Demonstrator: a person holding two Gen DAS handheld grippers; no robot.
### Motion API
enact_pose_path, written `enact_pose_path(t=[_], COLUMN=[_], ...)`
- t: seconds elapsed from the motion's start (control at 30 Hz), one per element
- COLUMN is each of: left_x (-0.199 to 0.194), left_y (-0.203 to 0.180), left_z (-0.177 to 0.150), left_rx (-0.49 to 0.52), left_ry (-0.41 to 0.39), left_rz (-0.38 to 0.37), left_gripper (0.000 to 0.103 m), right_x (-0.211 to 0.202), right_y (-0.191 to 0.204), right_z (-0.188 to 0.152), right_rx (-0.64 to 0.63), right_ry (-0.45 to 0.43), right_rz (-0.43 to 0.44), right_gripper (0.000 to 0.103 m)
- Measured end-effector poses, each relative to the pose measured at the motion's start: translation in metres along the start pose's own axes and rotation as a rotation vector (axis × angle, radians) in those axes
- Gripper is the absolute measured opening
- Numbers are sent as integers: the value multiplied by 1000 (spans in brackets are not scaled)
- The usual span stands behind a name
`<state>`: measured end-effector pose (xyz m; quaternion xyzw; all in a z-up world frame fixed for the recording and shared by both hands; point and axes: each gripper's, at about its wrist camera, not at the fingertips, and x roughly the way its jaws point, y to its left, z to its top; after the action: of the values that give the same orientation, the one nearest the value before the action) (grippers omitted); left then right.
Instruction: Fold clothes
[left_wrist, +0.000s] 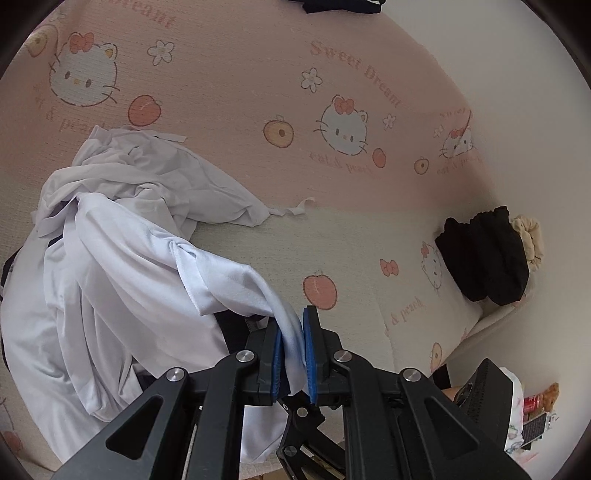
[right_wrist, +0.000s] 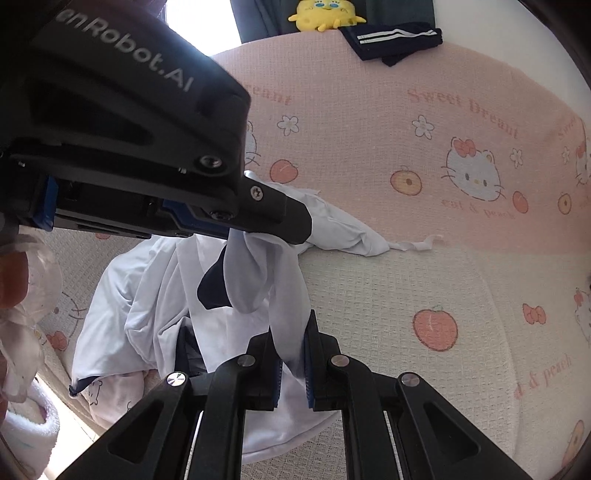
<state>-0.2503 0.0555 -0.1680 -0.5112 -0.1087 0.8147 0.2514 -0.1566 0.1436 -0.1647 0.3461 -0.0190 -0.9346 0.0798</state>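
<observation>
Pink and cream bedding with cat faces, peaches and flowers covers the bed (left_wrist: 229, 74), and the words "Sweet Dream" are printed on it. On the bed lies a crumpled white shirt (left_wrist: 110, 266) with some dark blue parts showing under its folds. The left gripper (left_wrist: 293, 341) has its blue fingers (left_wrist: 309, 343) pressed tight on a bunched edge of the white shirt, and the cloth stretches from there toward the pile. The right gripper (right_wrist: 293, 350) also has its fingers squeezed on a fold of the same shirt, which hangs up out of the heap. In the right wrist view the left gripper reaches across from the upper left and its tip pinches the shirt just above the right one. A black piece of clothing (left_wrist: 484, 254) rests at the bed's edge, with a beige one (left_wrist: 532, 240) touching it. Far back sit dark blue shorts with white stripes (right_wrist: 395, 38) and a yellow plush toy (right_wrist: 321, 14).
</observation>
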Motion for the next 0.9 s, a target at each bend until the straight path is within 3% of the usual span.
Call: enact_pose_path(t=[0.27, 0.3, 0.33, 0.37, 0.4, 0.43, 0.47, 0.53, 0.67, 0.77, 0.9], left_x=[7, 8, 9, 9, 8, 8, 5, 1, -4, -7, -7], left_y=[6, 8, 12, 16, 19, 23, 27, 35, 45, 51, 65], left_z=[-5, -6, -7, -7, -7, -8, -9, -11, -11, -13, -13], left_rx=[-3, -11, -28, -52, -75, -99, -123, -168, -193, -184, -213], left_ry=[65, 68, 68, 62, 55, 45, 17, -8, -22, -14, -6], left_rz=[43, 49, 49, 49, 50, 49, 42, 32, 43, 64, 72], left_gripper=[13, 17, 27, 36, 58, 71, 71, 71, 71, 71, 71], right_x=[6, 7, 9, 11, 13, 17, 20, 18, 13, 12, 18], right_y=[-29, -32, -36, -39, -43, -49, -55, -70, -88, -90, -88], right_z=[-7, -7, -8, -9, -10, -13, -16, -23, -23, -21, -23], right_rx=[182, 189, 193, 202, 214, 244, 278, 373, 490, 503, 489], right_ry=[39, 48, 65, 85, 107, 136, 159, 147, 110, 92, 110], right_rz=[76, 72, 66, 46, 29, 29, 34, 97, 138, 145, 142], right_gripper=[7, 7, 9, 20, 35, 74, 88, 88, 88, 94, 94])
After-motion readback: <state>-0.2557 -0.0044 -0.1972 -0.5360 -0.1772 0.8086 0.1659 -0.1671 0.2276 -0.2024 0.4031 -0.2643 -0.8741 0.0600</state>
